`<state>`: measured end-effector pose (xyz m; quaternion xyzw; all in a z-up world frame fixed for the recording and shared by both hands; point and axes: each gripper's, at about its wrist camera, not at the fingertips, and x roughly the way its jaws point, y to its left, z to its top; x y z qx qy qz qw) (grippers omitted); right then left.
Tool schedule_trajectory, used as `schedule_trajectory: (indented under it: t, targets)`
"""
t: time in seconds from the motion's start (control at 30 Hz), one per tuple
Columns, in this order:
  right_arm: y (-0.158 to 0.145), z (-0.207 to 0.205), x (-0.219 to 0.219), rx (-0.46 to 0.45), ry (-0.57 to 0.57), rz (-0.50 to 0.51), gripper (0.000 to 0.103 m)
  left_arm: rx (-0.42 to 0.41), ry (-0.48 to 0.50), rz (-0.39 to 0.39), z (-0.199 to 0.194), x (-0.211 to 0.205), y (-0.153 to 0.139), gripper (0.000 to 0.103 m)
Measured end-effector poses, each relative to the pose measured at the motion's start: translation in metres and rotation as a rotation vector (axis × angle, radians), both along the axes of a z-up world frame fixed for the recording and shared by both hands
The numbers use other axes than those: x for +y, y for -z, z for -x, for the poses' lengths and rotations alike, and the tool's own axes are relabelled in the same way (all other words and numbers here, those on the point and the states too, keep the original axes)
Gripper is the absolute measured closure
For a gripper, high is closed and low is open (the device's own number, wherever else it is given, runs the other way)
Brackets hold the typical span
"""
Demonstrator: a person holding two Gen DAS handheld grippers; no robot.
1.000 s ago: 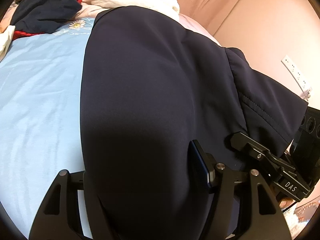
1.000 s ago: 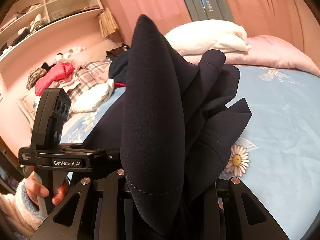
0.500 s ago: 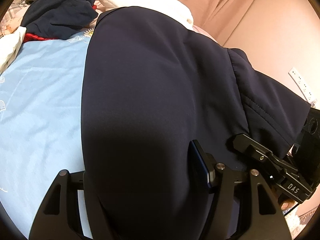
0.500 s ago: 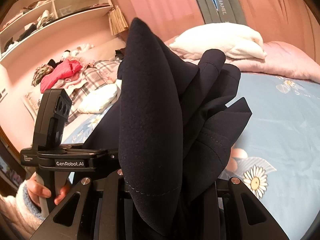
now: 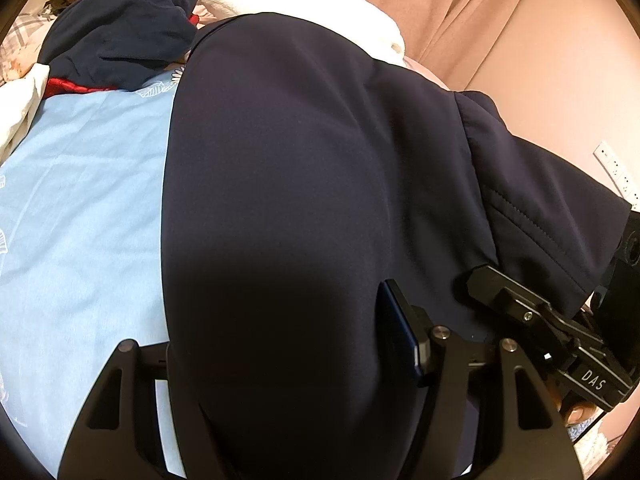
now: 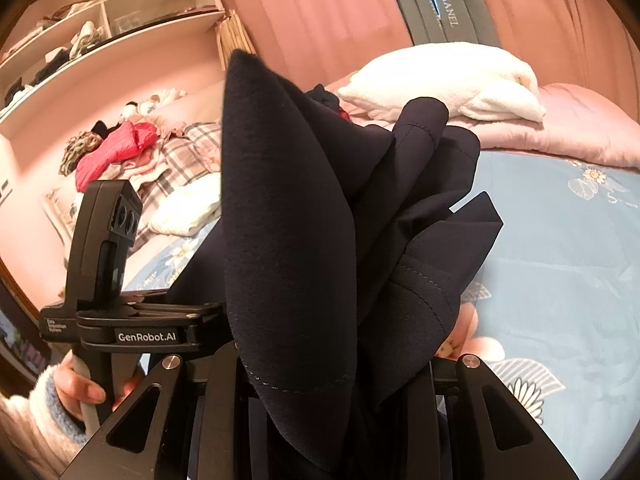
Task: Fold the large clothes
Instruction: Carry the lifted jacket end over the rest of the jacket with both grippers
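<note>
**Both grippers hanging onto the same navy garment over the bed**

So the big dark navy garment of smooth woven fabric (image 5: 288, 208) fills most of the left wrist view. It's held up off the light blue bedsheet with the daisy print (image 5: 80, 208) and stretched between the two tools. In the right wrist view the same cloth (image 6: 288, 240) is bunched into a tall peaked bundle with a few stitched hems poking out to the right.

The left gripper (image 5: 280, 360) has a broad fold of the garment running down between its fingers, jaws clenched on that thick fold. The right gripper (image 6: 320, 392) is clamped narrower on its bunched handful, and the cloth rises straight out from between its fingers.

Each tool shows up in the other's camera: the right one at the lower right edge of the left view, just under the garment's stitched hem, and the left one at the left of the right view, with a hand in a fuzzy white and blue cuff (image 6: 76, 388) on its handle.

Further out: a second, crumpled dark navy piece of clothing (image 5: 116, 36) at the far end of the bed, a fluffy white blanket (image 6: 448, 80) on a pink quilt (image 6: 568, 128), a heap of mixed clothes with a red puffy jacket (image 6: 116, 152), open wall shelves (image 6: 112, 32) and pink curtains (image 6: 320, 12).
</note>
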<state>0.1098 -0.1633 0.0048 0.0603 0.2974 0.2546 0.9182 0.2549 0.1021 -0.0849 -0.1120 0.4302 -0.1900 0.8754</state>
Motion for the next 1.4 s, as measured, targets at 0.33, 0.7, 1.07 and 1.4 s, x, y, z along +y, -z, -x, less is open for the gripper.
schedule_trajectory:
  t: [0.33, 0.7, 1.07, 1.4]
  targets:
    - [0.014, -0.023, -0.001, 0.024, 0.023, -0.012, 0.071, 0.012, 0.003, -0.005, 0.006, -0.018, 0.008, 0.04]
    - [0.025, -0.037, 0.001, 0.065, 0.042, -0.026, 0.071, 0.05, 0.003, -0.03, 0.024, -0.029, 0.011, 0.039]
    - [0.031, -0.044, 0.001, 0.098, 0.057, -0.016, 0.071, 0.08, 0.0, -0.06, 0.05, -0.04, 0.006, 0.038]
    - [0.04, -0.055, -0.008, 0.15, 0.12, -0.028, 0.071, 0.088, -0.001, -0.077, 0.082, -0.054, 0.01, 0.036]
